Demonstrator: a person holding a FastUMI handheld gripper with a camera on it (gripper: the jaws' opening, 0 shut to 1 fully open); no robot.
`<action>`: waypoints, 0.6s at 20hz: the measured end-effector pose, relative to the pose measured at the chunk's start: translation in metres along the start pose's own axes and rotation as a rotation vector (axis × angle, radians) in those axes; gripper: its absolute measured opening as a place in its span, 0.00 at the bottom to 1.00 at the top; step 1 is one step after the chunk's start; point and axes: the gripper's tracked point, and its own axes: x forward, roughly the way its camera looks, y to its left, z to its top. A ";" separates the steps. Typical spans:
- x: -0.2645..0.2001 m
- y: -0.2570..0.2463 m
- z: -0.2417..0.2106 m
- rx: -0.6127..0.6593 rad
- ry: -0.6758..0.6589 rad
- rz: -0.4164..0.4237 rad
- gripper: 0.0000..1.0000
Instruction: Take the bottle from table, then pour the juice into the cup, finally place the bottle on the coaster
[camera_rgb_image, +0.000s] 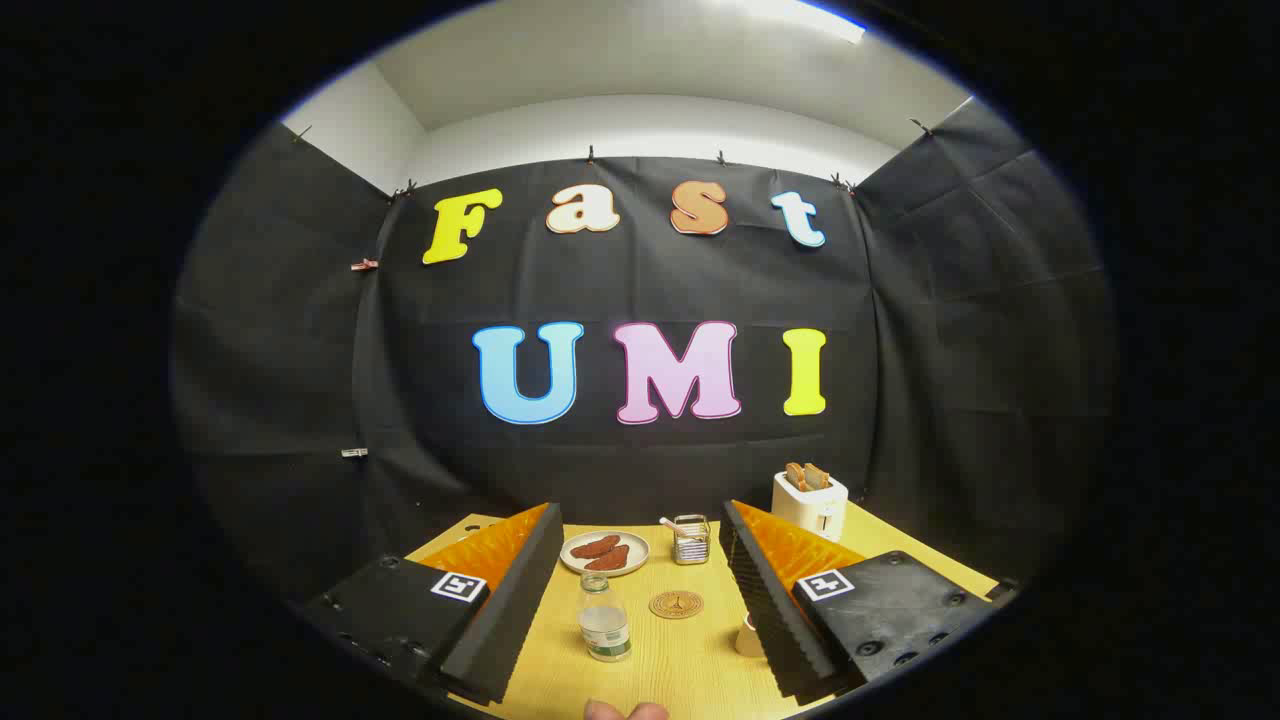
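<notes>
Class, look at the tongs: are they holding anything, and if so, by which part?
Nothing is held. The tongs stand open, both fingers clear of the bottle, which stands upright on the table between them, near the coaster.

My gripper (640, 610) was a two-finger unit, jaws parted wide, ridged finger pads (505, 600), translucent orange ribbed side panels, black block housings with recessed screws, a square black-and-white fiducial tag on each, a fingertip (625, 711) visible beneath.
</notes>
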 end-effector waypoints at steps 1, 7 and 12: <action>-0.001 0.001 -0.001 0.004 0.001 0.003 0.96; -0.010 0.015 -0.008 0.007 0.024 0.078 0.97; -0.022 0.027 -0.006 0.032 0.022 0.136 0.97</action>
